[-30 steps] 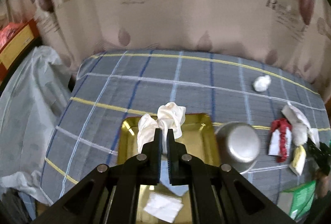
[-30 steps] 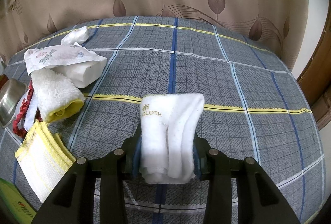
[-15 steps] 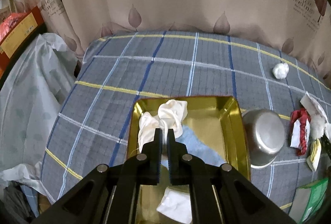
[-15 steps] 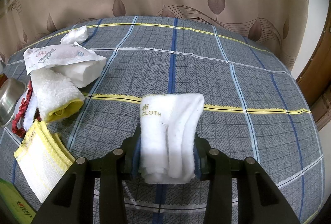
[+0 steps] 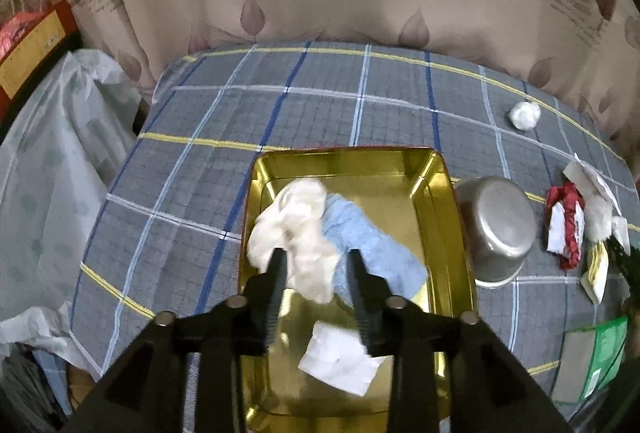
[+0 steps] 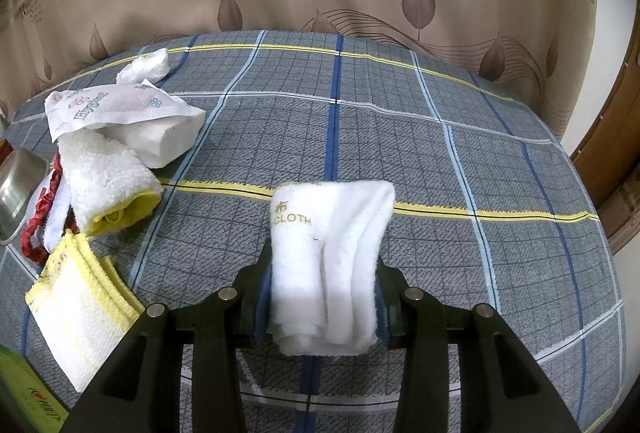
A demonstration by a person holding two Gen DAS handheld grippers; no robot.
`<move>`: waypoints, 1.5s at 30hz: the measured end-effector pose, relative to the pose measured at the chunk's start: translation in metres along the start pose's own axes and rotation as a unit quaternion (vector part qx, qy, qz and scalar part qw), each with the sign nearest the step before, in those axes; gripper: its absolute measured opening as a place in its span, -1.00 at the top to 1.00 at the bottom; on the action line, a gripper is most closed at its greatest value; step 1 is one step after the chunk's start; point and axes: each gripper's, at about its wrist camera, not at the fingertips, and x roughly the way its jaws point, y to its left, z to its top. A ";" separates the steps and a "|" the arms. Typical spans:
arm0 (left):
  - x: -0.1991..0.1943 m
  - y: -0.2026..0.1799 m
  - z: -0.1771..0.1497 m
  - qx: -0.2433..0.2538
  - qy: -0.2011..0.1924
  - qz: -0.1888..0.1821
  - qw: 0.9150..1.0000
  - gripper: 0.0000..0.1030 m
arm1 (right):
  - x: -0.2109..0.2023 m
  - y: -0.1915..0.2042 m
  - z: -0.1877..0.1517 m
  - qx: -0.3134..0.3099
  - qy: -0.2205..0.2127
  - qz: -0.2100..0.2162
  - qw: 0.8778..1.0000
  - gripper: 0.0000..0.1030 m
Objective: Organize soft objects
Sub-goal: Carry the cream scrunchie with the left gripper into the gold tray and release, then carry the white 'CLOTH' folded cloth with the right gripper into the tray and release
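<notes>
In the left wrist view a gold tray (image 5: pixel 448 217) lies on the checked tablecloth. A crumpled cream cloth (image 5: pixel 298 229) sits in the tray, partly over a light blue cloth (image 5: pixel 376 253). My left gripper (image 5: pixel 316 265) hangs above the tray with its jaws opening; the cream cloth lies between and beyond the fingers, and the pads no longer press on it. A white folded tissue (image 5: pixel 340 361) rests at the tray's near end. In the right wrist view my right gripper (image 6: pixel 320 265) is shut on a folded white towel (image 6: pixel 328 253) marked CLOTH, just above the table.
A steel bowl (image 5: pixel 496 229) stands upside down right of the tray. Further right lie a red and white cloth (image 5: pixel 564 225), a fluffy white cloth with yellow trim (image 6: pixel 108 185), a yellow-edged cloth (image 6: pixel 76 309), a tissue pack (image 6: pixel 120 109) and a crumpled tissue (image 6: pixel 144 65). A green box (image 5: pixel 600 361) sits at the near edge.
My left gripper sank toward the tray and its jaws parted, letting the cream cloth drop onto the blue cloth. The right gripper and its towel stayed still.
</notes>
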 end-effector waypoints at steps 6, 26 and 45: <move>-0.014 0.002 -0.010 -0.005 -0.024 0.005 1.000 0.29 | 0.001 -0.002 0.000 0.001 0.000 0.002 1.000 0.25; -0.008 0.037 -0.047 -0.076 -0.053 0.018 0.996 0.29 | -0.001 -0.005 0.001 0.016 0.011 0.016 1.000 0.31; -0.003 0.082 -0.069 -0.137 -0.059 0.025 0.989 0.25 | -0.093 0.033 0.041 0.024 -0.010 0.049 0.998 0.37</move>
